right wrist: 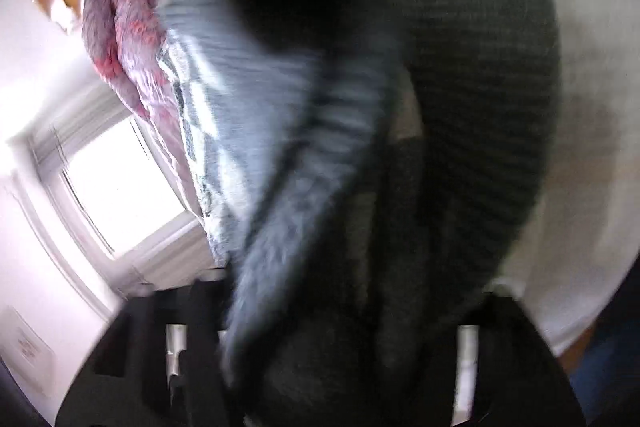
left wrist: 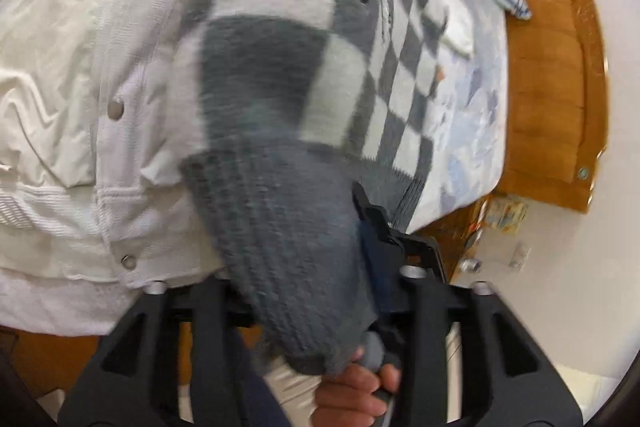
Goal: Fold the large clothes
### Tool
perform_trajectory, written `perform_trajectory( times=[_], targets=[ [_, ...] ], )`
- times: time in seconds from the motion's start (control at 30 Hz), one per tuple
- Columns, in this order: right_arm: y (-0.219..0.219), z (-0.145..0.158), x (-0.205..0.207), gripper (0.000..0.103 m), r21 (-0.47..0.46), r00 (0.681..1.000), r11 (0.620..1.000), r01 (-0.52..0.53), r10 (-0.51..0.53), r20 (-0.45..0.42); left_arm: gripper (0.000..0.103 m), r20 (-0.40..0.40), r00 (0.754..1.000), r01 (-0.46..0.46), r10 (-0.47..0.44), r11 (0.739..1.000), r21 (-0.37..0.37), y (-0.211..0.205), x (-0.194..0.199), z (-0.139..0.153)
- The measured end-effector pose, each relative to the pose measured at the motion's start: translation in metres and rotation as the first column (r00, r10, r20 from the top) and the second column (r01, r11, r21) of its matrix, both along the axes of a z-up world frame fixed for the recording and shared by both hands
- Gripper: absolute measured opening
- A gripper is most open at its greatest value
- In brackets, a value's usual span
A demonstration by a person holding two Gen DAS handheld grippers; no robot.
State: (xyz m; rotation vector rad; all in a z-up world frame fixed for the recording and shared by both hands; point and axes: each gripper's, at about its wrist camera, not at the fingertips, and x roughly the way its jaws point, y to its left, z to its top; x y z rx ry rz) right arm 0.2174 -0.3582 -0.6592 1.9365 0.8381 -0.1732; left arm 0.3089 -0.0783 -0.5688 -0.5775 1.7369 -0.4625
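Left gripper [left wrist: 304,307]: jaws clamped on the ribbed grey cuff [left wrist: 280,247] of a soft knitted checkered sweater [left wrist: 340,39], grey and white squares, draped over a smooth white snap-button jacket [left wrist: 80,87] on the bed [left wrist: 472,107]. Right gripper [right wrist: 320,327]: blurred ribbed grey knit covers its fingers; jaw state cannot be determined. Fuzzy pink blanket [right wrist: 132,39] beyond.

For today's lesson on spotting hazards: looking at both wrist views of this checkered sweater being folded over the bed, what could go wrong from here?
1. The sweater's grey cuff drapes over the left gripper and hides its jaws, so the grip cannot be checked and may slip.
2. The sweater fills the blurred right wrist view, so placement may be misjudged.
3. The white jacket lies right beside it and could get dragged or rumpled.
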Motion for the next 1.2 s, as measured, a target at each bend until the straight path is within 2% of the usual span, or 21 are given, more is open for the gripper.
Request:
perform_trajectory(
  times=[0.03,0.17,0.2,0.27,0.33,0.4,0.47,0.53,0.63,0.67,0.7,0.77,0.83,0.87,0.9,0.93,1.03,1.1,1.13,1.17,1.2],
  targets=[
    [-0.003,0.003,0.0,0.032,-0.021,1.0,1.0,-0.023,0.023,-0.005,0.073,-0.02,0.999,0.03,-0.029,1.0,0.01,-0.001,-0.002,-0.002],
    [-0.027,0.024,0.001,0.03,-0.143,0.99,0.979,-0.143,0.14,-0.031,0.079,-0.071,0.994,0.09,-0.089,0.996,0.017,0.007,-0.004,0.0],
    [-0.036,0.03,0.0,0.03,-0.18,0.984,0.967,-0.179,0.173,-0.046,0.083,-0.067,0.992,0.104,-0.103,0.994,0.015,0.013,-0.004,0.005],
    [-0.051,0.037,-0.006,0.03,-0.24,0.97,0.94,-0.241,0.226,-0.088,0.088,-0.002,0.989,0.151,-0.151,0.988,0.04,0.025,0.004,0.023],
    [-0.073,0.043,-0.012,0.029,-0.329,0.936,0.877,-0.351,0.317,-0.153,0.09,0.056,0.98,0.185,-0.189,0.98,0.067,0.035,0.017,0.037],
    [-0.087,0.046,-0.017,0.029,-0.365,0.906,0.83,-0.422,0.377,-0.193,0.091,0.138,0.956,0.239,-0.259,0.96,0.148,0.034,0.041,0.044],
    [-0.103,0.043,-0.021,0.029,-0.362,0.881,0.804,-0.472,0.414,-0.23,0.091,0.189,0.928,0.278,-0.32,0.936,0.216,0.021,0.064,0.039],
    [-0.112,0.04,-0.021,0.03,-0.369,0.862,0.781,-0.504,0.436,-0.257,0.091,0.216,0.902,0.329,-0.375,0.918,0.22,-0.003,0.087,0.029],
    [-0.128,0.037,-0.002,0.03,-0.369,0.84,0.757,-0.54,0.46,-0.287,0.091,0.206,0.839,0.457,-0.504,0.858,0.235,-0.053,0.113,0.002],
    [-0.129,0.038,0.007,0.03,-0.375,0.826,0.737,-0.563,0.478,-0.3,0.091,0.211,0.824,0.49,-0.526,0.848,0.202,-0.071,0.123,-0.009],
    [-0.13,0.038,0.013,0.03,-0.377,0.819,0.728,-0.573,0.486,-0.306,0.091,0.189,0.824,0.509,-0.535,0.844,0.169,-0.08,0.13,-0.02],
    [-0.133,0.038,0.026,0.03,-0.379,0.808,0.714,-0.588,0.496,-0.319,0.092,0.122,0.825,0.532,-0.552,0.831,0.164,-0.096,0.14,-0.044],
    [-0.134,0.04,0.036,0.03,-0.384,0.798,0.701,-0.601,0.504,-0.329,0.097,0.08,0.814,0.559,-0.576,0.813,0.161,-0.105,0.145,-0.065],
    [-0.136,0.044,0.036,0.03,-0.391,0.789,0.687,-0.613,0.513,-0.338,0.097,0.026,0.809,0.577,-0.588,0.801,0.162,-0.109,0.148,-0.083],
    [-0.127,0.046,0.039,0.031,-0.396,0.779,0.672,-0.626,0.521,-0.348,0.099,0.0,0.815,0.573,-0.579,0.807,0.14,-0.108,0.149,-0.093],
    [-0.122,0.051,0.038,0.031,-0.401,0.77,0.658,-0.638,0.529,-0.356,0.099,-0.038,0.83,0.557,-0.556,0.825,0.093,-0.106,0.152,-0.106],
    [-0.117,0.059,0.052,0.031,-0.412,0.74,0.615,-0.673,0.55,-0.387,0.099,-0.07,0.849,0.527,-0.524,0.849,0.029,-0.101,0.153,-0.128],
    [-0.115,0.064,0.061,0.031,-0.413,0.713,0.581,-0.701,0.564,-0.417,0.099,-0.082,0.854,0.517,-0.514,0.856,0.014,-0.1,0.153,-0.135],
    [-0.108,0.066,0.075,0.031,-0.417,0.698,0.56,-0.716,0.57,-0.433,0.099,-0.084,0.848,0.525,-0.523,0.851,0.007,-0.1,0.152,-0.137],
    [-0.106,0.068,0.081,0.031,-0.415,0.682,0.541,-0.732,0.575,-0.452,0.097,-0.08,0.845,0.531,-0.529,0.847,0.007,-0.102,0.15,-0.139],
    [-0.102,0.07,0.091,0.031,-0.412,0.674,0.534,-0.739,0.574,-0.465,0.086,-0.068,0.843,0.535,-0.534,0.845,0.007,-0.103,0.151,-0.138]
  ],
)
